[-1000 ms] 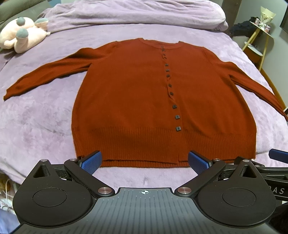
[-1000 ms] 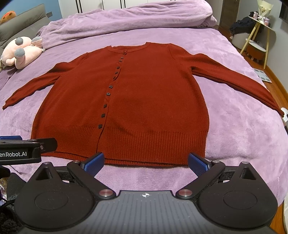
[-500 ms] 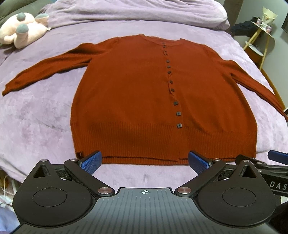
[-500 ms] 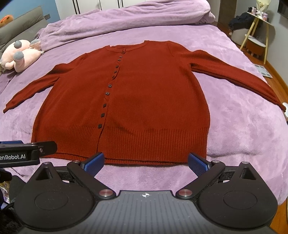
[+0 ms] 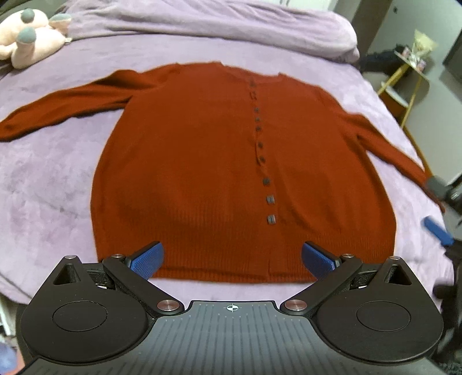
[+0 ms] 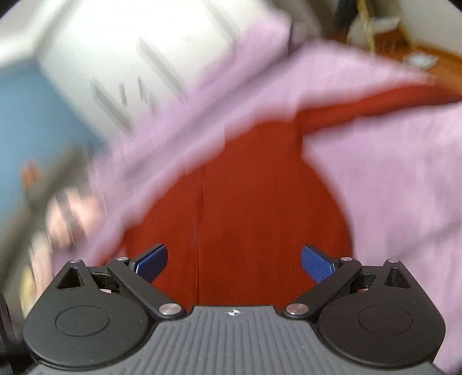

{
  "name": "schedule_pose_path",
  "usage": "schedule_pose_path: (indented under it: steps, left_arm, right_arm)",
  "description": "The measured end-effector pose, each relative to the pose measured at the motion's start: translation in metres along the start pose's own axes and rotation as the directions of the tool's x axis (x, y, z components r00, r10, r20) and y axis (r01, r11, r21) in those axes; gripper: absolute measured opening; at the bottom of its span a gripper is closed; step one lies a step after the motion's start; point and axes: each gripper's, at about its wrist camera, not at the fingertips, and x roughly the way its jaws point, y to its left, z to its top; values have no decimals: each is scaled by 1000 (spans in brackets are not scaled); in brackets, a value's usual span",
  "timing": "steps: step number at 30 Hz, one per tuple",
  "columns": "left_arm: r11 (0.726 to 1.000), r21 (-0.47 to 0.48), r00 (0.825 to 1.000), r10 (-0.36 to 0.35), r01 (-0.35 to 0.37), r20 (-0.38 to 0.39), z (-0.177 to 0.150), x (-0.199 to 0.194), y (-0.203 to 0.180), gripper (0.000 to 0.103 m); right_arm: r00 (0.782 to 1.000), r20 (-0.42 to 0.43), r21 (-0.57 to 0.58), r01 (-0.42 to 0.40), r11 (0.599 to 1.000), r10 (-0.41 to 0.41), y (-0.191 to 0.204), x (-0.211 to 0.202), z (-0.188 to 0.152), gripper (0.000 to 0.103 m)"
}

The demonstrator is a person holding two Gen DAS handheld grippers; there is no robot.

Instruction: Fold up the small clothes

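A purple bed (image 5: 52, 184) is seen, with a bunched blanket (image 5: 219, 26) at its far end. A pink plush toy (image 5: 27, 37) is laid at the far left. A yellow-legged side table (image 5: 410, 72) is placed beside the bed.

L cam low at hem, faces headboard; R cam closer, tilted, blurred; both share cardigan (image 5: 219, 161).

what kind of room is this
Most likely a bedroom: a rust-red cardigan lies flat on a bed with a purple cover, a plush toy and a bunched duvet behind it.
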Motion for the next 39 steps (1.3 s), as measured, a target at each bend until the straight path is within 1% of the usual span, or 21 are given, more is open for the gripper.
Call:
schedule_pose_path:
  steps: [2,4,5,8,9,11,13,16,17,20,23,25,28,29,31,33,34,35,36,38,39]
  left_arm:
    - [999,-33,1000,6,-6,13,6,4,5,103]
    - [998,-63,1000,10,-10,-1,12,11,10,103]
    - [997,-76,1000,12,-13,-11,14,14,12,103]
    - [991,-122,998,52,-55,-29,23,22,16,103]
    - [986,-147,997,75,-78,-27,25,25,18,103]
    - [978,-182,995,96,-97,-16,29,29,20,103]
    - [974,-208,996,91,-90,-6,33,32,22,103]
    - [971,-225,997,78,-79,-11,38,38,24,103]
    - [971,-228,997,74,-75,-14,40,40,25,103]
    - [971,-230,998,62,-65,-22,43,46,26,103]
    - [972,-229,998,55,-52,5,44,47,28,103]
    - [977,-210,999,45,-37,30,46,47,28,103]
    - [984,-176,999,-1,11,53,53,48,28,103]
    - [986,-163,998,-15,24,56,57,49,27,103]
    - [988,-132,994,-65,75,84,70,51,24,103]
    - [983,-113,984,-130,144,120,84,53,21,103]
    - [978,-106,977,-163,179,139,92,55,19,103]
    - [972,-99,968,-195,211,157,100,59,18,103]
    - [965,-94,959,-227,245,169,108,64,16,103]
    - [948,-99,944,-286,304,164,122,80,16,103]
    - [940,-107,939,-304,323,163,129,91,16,103]
  right_arm:
    - [996,62,28,66,997,-68,-29,8,21,99]
    - [976,76,120,193,974,-203,-70,21,46,99]
    - [967,78,170,228,959,-244,-92,28,57,99]
    - [958,96,317,229,920,-271,-151,41,79,99]
    - [949,99,359,247,900,-300,-168,46,86,98]
    - [931,113,433,269,860,-348,-199,55,93,91]
    - [917,118,512,273,814,-382,-223,65,93,70]
    - [900,141,596,257,761,-413,-247,75,90,50]
    - [896,155,607,246,756,-416,-251,77,92,48]
    - [885,178,611,243,754,-430,-258,87,99,44]
    - [866,152,556,323,766,-476,-258,100,104,25]
    - [840,110,448,435,781,-531,-249,108,117,12]
    - [805,110,269,540,797,-583,-215,119,141,7]
    - [815,151,186,532,826,-559,-191,123,149,7]
    - [860,210,42,468,883,-465,-141,130,154,7]
    - [928,233,-103,321,941,-291,-82,139,150,7]
    - [964,208,-190,205,960,-165,-47,146,142,7]
    - [984,169,-254,100,962,-58,-19,152,132,7]
    - [992,123,-295,10,956,27,2,158,123,8]
    - [987,-27,-327,-159,932,159,39,175,92,30]
    - [982,-80,-319,-190,928,174,49,182,76,52]
